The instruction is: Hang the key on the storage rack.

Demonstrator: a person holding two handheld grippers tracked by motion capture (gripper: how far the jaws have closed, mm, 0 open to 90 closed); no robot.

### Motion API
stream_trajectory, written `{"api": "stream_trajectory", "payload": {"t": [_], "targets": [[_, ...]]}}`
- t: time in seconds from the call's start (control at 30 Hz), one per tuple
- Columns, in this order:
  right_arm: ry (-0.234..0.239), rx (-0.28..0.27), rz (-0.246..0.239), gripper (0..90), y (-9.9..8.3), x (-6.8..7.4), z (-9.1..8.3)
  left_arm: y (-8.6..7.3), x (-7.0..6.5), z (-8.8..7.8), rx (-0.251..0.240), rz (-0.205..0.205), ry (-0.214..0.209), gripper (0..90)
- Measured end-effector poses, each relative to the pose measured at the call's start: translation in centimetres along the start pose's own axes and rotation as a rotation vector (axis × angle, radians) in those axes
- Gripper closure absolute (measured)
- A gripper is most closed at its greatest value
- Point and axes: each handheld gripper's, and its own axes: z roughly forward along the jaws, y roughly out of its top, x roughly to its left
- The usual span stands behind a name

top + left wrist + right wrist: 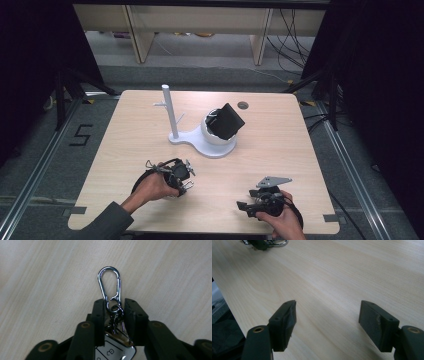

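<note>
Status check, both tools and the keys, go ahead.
Left tool shut on key ring, carabiner sticking out ahead. Right tool open, over bare table. White stand beyond, nothing between.

A white stand with an upright post sits just past the wooden table's centre, a black pouch in its bowl. Left gripper at seven o'clock, right gripper at five, both hand-held.

A light wood-grain table with rounded corners is seen. A white stand with an upright post is set near its centre; a round grommet hole is cut behind it.
</note>
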Motion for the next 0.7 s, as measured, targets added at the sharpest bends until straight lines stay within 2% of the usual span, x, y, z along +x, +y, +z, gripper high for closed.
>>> {"api": "stream_trajectory", "payload": {"t": [0.03, 0.17, 0.2, 0.27, 0.3, 0.33, 0.47, 0.5, 0.53, 0.57, 0.7], "targets": [[-0.011, -0.009, -0.030, 32.4, 0.0, -0.2, 0.1, 0.1, 0.0, 0.0, 0.008, 0.007, -0.003, 73.4], [-0.006, -0.005, -0.035, 32.5, 0.0, 0.0, 0.1, 0.9, 0.1, 0.1, 0.060, 0.010, -0.018, 73.7], [-0.002, -0.029, -0.038, 32.4, 0.0, 0.1, 0.5, 1.0, 0.1, 0.1, 0.069, 0.015, -0.017, 73.4], [-0.003, -0.027, -0.039, 32.5, 0.0, 0.1, 0.5, 1.4, 0.0, 0.2, 0.094, 0.015, -0.017, 73.4], [0.000, -0.030, -0.039, 32.4, 0.0, 0.1, 0.4, 1.5, 0.0, 0.2, 0.099, 0.023, -0.010, 73.7], [0.002, -0.006, -0.047, 32.4, 0.1, 0.1, 0.2, 1.7, 0.0, 0.2, 0.114, 0.025, -0.012, 73.7], [0.001, -0.031, -0.040, 32.4, 0.0, 0.1, 0.5, 2.4, -0.1, 0.4, 0.161, 0.032, 0.008, 69.4], [0.000, -0.011, -0.047, 32.4, 0.1, 0.2, 0.3, 2.5, -0.2, 0.4, 0.171, 0.046, 0.003, 71.0], [0.000, -0.018, -0.051, 32.4, 0.0, 0.2, 0.3, 2.7, -0.4, 0.4, 0.190, 0.077, 0.015, 73.9], [0.003, -0.017, -0.051, 32.4, 0.0, 0.2, 0.3, 2.8, -0.6, 0.5, 0.195, 0.070, 0.015, 74.0], [0.003, -0.016, -0.054, 32.4, 0.0, 0.3, 0.3, 3.3, -0.5, 0.6, 0.230, 0.110, 0.013, 74.8]]}}
